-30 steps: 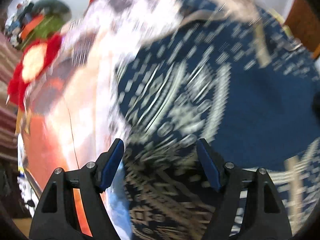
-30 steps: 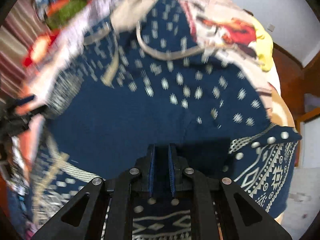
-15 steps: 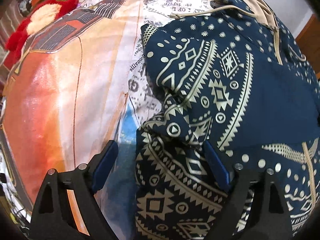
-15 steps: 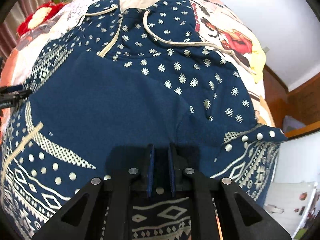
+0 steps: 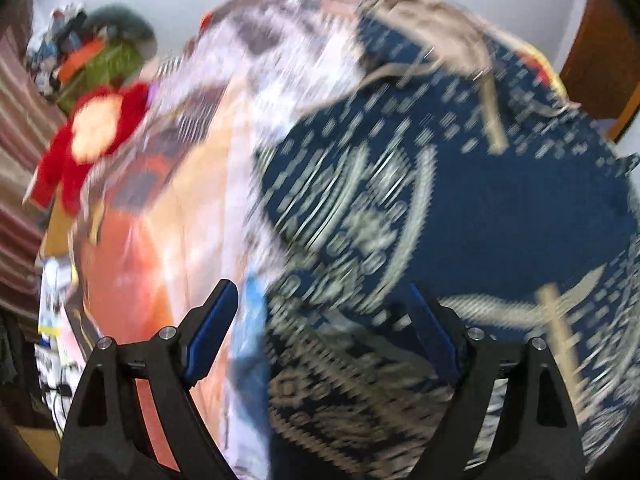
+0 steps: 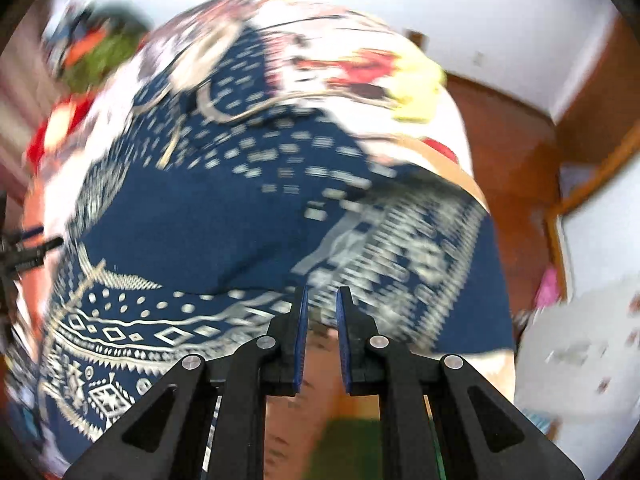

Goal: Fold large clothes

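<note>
A navy hoodie with cream tribal patterns (image 5: 460,208) lies spread on a printed bedspread (image 5: 168,216); it also shows in the right wrist view (image 6: 208,216). Its beige hood and drawstrings lie at the far end. My left gripper (image 5: 324,312) is open, its jaws wide apart over the hoodie's left edge, holding nothing. My right gripper (image 6: 322,312) has its jaws narrowly apart with nothing between them, at the hoodie's near hem. Both views are motion-blurred.
A red plush toy (image 5: 88,140) and a green bundle (image 5: 104,64) lie at the bed's far left. A wooden floor (image 6: 516,160) and a door frame (image 6: 592,184) are to the right of the bed. The other gripper (image 6: 28,252) shows at the left edge.
My right gripper has let go of the hoodie's hem and its jaws have parted slightly, pulling back toward the bed's edge. My left gripper has lifted and swung, still open.
</note>
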`<state>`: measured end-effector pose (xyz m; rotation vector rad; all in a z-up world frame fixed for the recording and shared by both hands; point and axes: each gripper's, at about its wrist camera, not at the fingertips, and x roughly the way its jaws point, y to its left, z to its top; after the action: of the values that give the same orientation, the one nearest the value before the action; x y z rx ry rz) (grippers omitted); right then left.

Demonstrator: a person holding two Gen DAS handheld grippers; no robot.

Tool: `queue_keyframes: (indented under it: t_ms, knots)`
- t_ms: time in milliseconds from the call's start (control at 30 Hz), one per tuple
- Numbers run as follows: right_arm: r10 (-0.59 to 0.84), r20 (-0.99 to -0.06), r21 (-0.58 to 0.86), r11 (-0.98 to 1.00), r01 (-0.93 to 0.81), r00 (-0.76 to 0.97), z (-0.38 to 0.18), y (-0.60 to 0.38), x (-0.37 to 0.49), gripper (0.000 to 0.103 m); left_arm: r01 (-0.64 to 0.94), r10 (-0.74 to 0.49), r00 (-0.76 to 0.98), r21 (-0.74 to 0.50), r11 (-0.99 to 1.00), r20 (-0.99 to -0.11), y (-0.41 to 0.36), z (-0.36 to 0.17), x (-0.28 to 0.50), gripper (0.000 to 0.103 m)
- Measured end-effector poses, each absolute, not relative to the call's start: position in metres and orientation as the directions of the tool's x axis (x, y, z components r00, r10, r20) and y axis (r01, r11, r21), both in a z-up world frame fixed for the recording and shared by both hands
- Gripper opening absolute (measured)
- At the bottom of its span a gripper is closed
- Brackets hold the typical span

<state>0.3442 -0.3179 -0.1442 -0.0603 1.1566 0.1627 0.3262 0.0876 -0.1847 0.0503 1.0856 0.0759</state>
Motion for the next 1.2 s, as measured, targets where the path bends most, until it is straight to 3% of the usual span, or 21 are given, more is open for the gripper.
queue_keyframes:
  t_ms: [167,367,533,867,967,1100,1200]
  knots:
    - [0.222,-0.911,0.28,0.952,0.125,0.348,-0.158,-0.416,0.34,0.009,0.062,-0.013,0.522,0.022,0.998,-0.853,0.029,-0.155,0.356,0.086]
    - [0.212,-0.941,0.304,0.873,0.381,0.264,-0.208,-0.494,0.347,0.009,0.178,-0.099,0.499,-0.009,0.984,-0.861,-0.04,-0.158,0.388,0.086]
    - [0.278,-0.935,0.344,0.859,0.379,0.219,-0.236,-0.514,0.347,0.009,0.273,-0.13,0.471,0.004,0.962,-0.872,-0.091,-0.173,0.401,0.086]
    - [0.22,-0.964,0.259,0.909,0.327,0.151,-0.24,-0.516,0.34,0.009,0.345,-0.133,0.421,0.023,0.938,-0.897,-0.135,-0.202,0.417,0.086]
    - [0.277,-0.946,0.322,0.861,0.393,0.167,-0.237,-0.525,0.345,0.009,0.344,-0.127,0.391,0.016,0.939,-0.912,-0.137,-0.212,0.422,0.086]
    - [0.441,-0.852,0.521,0.668,0.532,0.283,-0.236,-0.553,0.335,0.01,0.337,-0.154,0.364,-0.024,0.941,-0.919,-0.135,-0.218,0.427,0.086]
    - [0.463,-0.831,0.551,0.6,0.58,0.309,-0.245,-0.563,0.334,0.01,0.332,-0.161,0.361,-0.034,0.943,-0.919,-0.135,-0.219,0.429,0.086]
